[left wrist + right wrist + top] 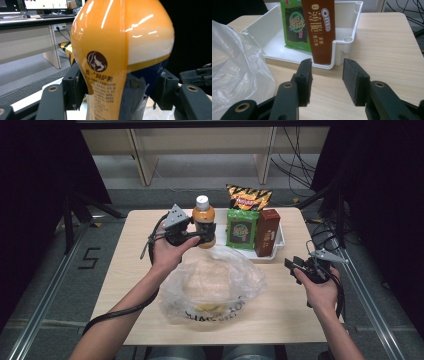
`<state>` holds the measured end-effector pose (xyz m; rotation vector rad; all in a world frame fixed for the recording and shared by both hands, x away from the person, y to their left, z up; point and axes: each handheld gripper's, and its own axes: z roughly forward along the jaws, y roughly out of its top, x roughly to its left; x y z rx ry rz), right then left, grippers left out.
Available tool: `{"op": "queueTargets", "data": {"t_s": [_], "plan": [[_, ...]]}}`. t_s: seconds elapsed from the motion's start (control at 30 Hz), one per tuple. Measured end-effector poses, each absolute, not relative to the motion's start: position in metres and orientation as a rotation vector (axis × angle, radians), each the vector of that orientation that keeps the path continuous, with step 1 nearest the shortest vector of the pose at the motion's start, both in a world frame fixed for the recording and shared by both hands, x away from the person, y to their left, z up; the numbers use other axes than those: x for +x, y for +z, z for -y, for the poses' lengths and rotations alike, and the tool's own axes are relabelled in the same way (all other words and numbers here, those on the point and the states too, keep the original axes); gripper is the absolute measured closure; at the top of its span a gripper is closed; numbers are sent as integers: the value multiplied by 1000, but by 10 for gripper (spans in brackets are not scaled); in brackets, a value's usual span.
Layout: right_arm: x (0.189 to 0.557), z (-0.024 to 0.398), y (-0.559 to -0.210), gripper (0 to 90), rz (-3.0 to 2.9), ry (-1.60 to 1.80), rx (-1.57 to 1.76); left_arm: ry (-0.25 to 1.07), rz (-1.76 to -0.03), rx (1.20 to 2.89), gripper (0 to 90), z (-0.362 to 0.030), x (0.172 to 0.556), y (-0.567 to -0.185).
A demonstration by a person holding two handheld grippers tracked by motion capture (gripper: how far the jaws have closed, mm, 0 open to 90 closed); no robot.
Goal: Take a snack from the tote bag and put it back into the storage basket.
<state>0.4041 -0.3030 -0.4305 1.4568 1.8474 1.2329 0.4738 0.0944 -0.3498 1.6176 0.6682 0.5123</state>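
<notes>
Pale wood table (150,285) stands on a grey floor, desks behind it. On it the left gripper (202,237) clamps an orange bottle (203,220) with a white cap, upright, beside the white tray (278,245); its pads (75,87) press the bottle's lower body. The tray holds a green packet (242,229), a brown Oreo box (267,232) and, behind them, a striped bag (248,197), probably crisps. A clear plastic bag (215,285) lies crumpled mid-table. The right gripper (327,82) hovers near the tray's corner, jaws half apart, holding nothing.
</notes>
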Motion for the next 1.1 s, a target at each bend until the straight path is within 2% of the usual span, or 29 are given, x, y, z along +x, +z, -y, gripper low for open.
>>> {"op": "queueTargets", "data": {"t_s": [1.1], "plan": [[402,302,-431,596,-1843,1230,1495,499,-686,1634,368,-75,507,-359]]}}
